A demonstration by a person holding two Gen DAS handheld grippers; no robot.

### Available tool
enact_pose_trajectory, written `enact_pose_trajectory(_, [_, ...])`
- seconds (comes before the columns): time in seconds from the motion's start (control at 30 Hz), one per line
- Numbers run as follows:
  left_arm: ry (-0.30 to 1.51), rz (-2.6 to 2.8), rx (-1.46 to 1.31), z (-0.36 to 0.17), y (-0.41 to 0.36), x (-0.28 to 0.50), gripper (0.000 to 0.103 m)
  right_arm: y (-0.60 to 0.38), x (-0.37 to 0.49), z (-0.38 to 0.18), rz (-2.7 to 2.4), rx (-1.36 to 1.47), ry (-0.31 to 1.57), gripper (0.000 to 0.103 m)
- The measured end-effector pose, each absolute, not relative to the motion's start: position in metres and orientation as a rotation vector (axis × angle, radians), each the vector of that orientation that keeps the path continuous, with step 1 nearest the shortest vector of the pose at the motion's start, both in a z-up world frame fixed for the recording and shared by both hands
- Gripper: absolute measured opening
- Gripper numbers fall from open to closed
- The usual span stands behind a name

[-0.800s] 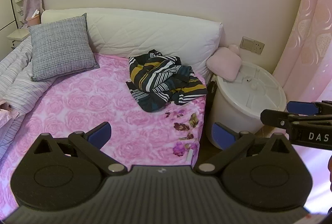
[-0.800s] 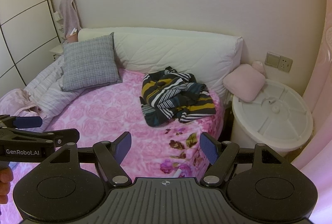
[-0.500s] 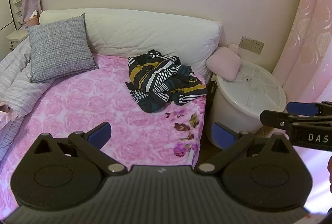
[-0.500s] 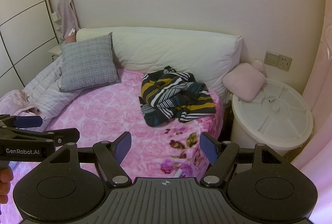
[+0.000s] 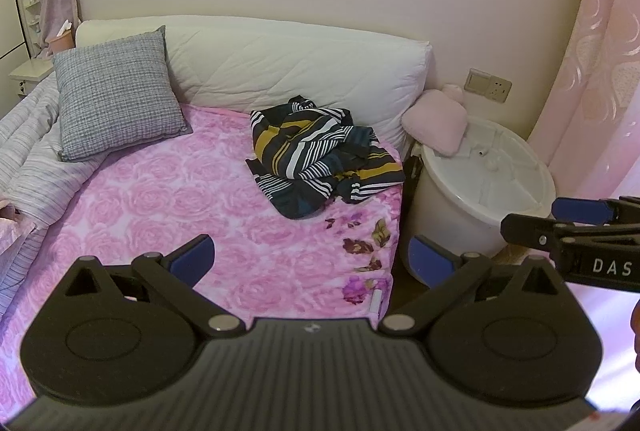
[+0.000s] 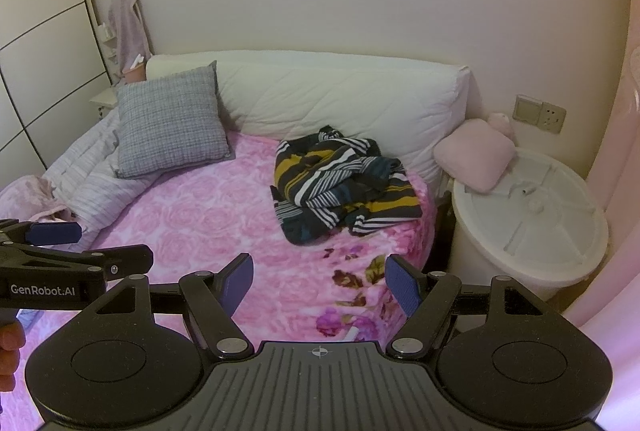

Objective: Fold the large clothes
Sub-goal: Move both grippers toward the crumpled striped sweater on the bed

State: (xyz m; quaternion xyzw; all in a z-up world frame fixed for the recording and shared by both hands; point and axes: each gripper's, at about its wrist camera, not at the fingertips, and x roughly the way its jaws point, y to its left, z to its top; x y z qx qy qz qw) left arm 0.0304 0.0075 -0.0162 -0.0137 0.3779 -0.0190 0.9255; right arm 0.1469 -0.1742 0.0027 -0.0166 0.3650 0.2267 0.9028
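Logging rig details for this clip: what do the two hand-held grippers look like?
Both are matte black plastic. The left hand-held gripper has a ribbed body, two round discs, silver pivot pins and blue finger pads; its side reads "GenRobot.AI" in the right wrist view. The right hand-held gripper matches, with blue pads; white letters "DAS" show on its side. No cables or sleeves visible.

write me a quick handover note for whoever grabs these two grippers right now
Left gripper: open, empty, above the near end of the bed.
Right gripper: open, empty, alongside it.
Striped garment: crumpled in a heap at the bed's far right corner, below the white bolster, beside the white tub.
Done: nothing; garment untouched.
Left: reach it, spread it flat on the pink sheet, fold.
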Motion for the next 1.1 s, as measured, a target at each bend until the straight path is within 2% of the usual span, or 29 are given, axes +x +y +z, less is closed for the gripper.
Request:
enact_pose_trajectory(0.7, [0.810,-0.027,-0.043,-0.027,0.029,0.064,0.102,-0.147,0.173,-0.008,0.471,-0.068,0.792,0.070])
enact_pose_trajectory(1.1, [0.908,-0.017,-0.072,-0.061,0.037,0.116,0.102,-0.150,0.225,-0.039,0.454,-0.051,0.877,0.070])
